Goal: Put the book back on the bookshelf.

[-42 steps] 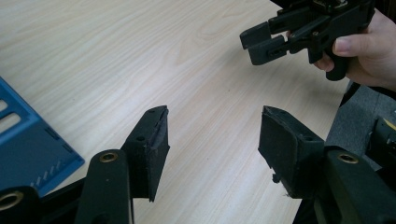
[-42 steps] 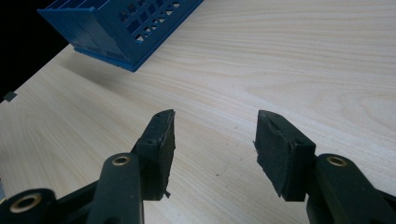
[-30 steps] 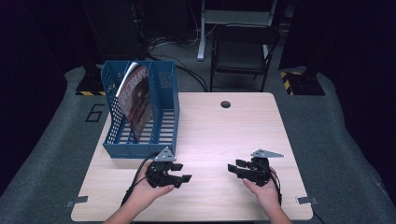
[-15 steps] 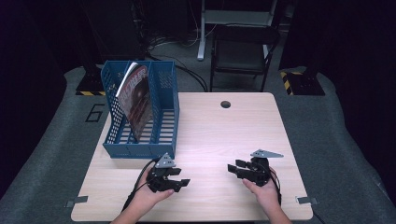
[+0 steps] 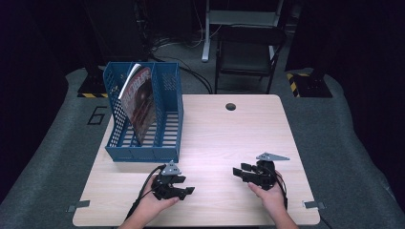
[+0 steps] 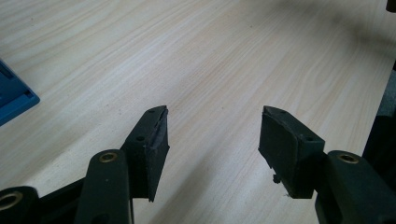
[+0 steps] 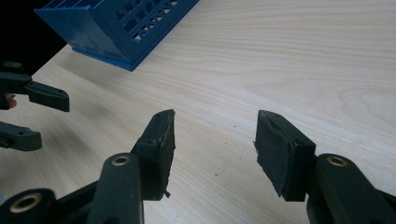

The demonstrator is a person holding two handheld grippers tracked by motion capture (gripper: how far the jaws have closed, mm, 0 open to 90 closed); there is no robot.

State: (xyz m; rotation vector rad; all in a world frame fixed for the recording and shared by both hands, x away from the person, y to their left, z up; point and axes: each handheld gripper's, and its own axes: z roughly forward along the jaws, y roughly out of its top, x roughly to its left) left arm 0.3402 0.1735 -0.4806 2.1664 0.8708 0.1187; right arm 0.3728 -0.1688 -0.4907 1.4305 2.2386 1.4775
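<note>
A blue slotted file rack (image 5: 165, 138) stands on the left of the light wooden table (image 5: 224, 133). A magazine (image 5: 138, 102) leans upright in one of its slots. My left gripper (image 5: 185, 184) rests low over the table in front of the rack, jaws pointing right. It is open, with bare wood between its pads (image 6: 159, 135). My right gripper (image 5: 239, 170) sits at the front right, jaws pointing left toward the other one. It is open too, and its jaws (image 7: 215, 114) hold nothing. The rack's corner (image 7: 116, 28) and the left gripper (image 7: 53, 121) show in the right gripper view.
A round cable hole (image 5: 230, 106) is in the table's far edge. A dark chair (image 5: 248, 52) stands behind the table on grey floor. The rack's base corner (image 6: 14, 95) lies to the left of the left gripper. Bare wood spans the table's middle and right.
The left gripper has drawn back a little toward the table's near edge. The right gripper, the rack and the magazine have stayed put.
</note>
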